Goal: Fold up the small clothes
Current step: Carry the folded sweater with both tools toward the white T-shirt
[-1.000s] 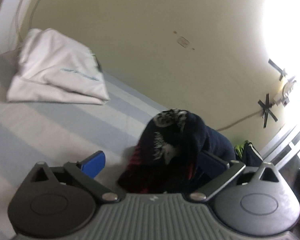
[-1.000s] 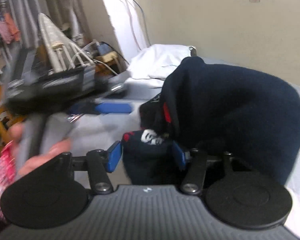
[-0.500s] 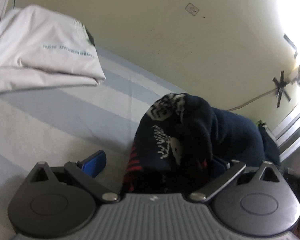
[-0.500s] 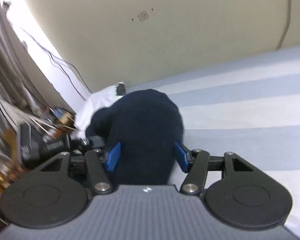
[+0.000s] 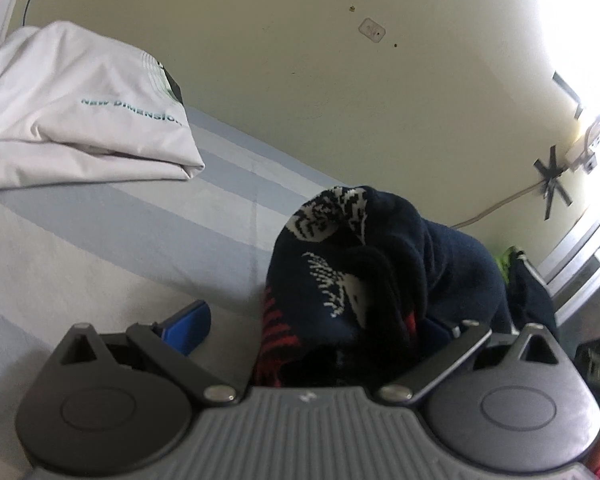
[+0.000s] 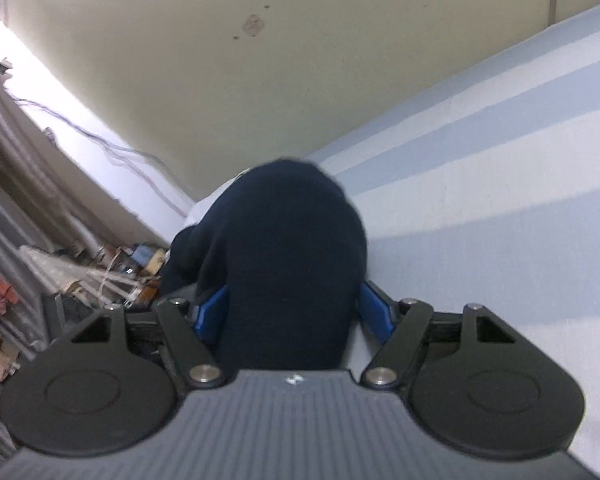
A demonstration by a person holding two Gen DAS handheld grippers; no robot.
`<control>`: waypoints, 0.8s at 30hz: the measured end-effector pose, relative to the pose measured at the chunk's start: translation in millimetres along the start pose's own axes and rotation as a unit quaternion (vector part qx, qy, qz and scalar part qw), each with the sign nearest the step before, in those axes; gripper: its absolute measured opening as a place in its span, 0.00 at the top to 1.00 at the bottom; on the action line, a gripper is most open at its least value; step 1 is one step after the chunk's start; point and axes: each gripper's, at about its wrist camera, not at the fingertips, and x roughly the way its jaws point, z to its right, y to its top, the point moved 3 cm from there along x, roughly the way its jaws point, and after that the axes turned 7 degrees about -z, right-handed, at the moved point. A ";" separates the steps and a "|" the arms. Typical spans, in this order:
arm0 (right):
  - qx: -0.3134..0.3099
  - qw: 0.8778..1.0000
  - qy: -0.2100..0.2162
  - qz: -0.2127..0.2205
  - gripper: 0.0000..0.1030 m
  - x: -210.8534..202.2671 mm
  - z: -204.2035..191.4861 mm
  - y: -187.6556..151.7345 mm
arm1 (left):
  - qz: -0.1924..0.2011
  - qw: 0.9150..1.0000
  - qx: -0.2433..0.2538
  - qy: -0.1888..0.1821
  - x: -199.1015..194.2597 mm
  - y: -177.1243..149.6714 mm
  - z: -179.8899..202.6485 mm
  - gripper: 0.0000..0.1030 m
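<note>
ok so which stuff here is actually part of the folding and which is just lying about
Part of the job:
- navy patterned knit garment
- left gripper
- right gripper
- striped bed sheet

Lying about:
- folded white t-shirt
- taped wall cable
- clutter beside the bed

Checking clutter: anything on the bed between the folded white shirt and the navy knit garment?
Nothing; left wrist view shows bare striped sheet between the white shirt and navy garment.

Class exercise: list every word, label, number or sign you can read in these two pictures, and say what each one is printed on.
"NEW DIMENSION": teal letters on the folded white shirt lying on the bed; the last letters fade at the fold.
Wall plate: small mark, too small to read.
Dark knitted garment: white and red pattern, no words.
Right wrist view: no text.
</note>
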 end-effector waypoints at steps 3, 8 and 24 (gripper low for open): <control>-0.015 1.000 0.007 -0.011 0.25 -6.0 -6.5 -6.9 | -0.004 1.000 -0.015 -0.027 -1.9 -2.5 -2.7 0.00; -0.044 0.999 -0.006 -0.021 0.22 -1.3 -13.1 -2.7 | -0.014 0.998 -0.021 -0.062 0.2 -10.2 2.5 0.00; -0.083 0.994 0.000 -0.065 0.22 26.6 -16.6 14.0 | -0.021 0.999 0.005 -0.040 17.8 -8.3 27.3 0.00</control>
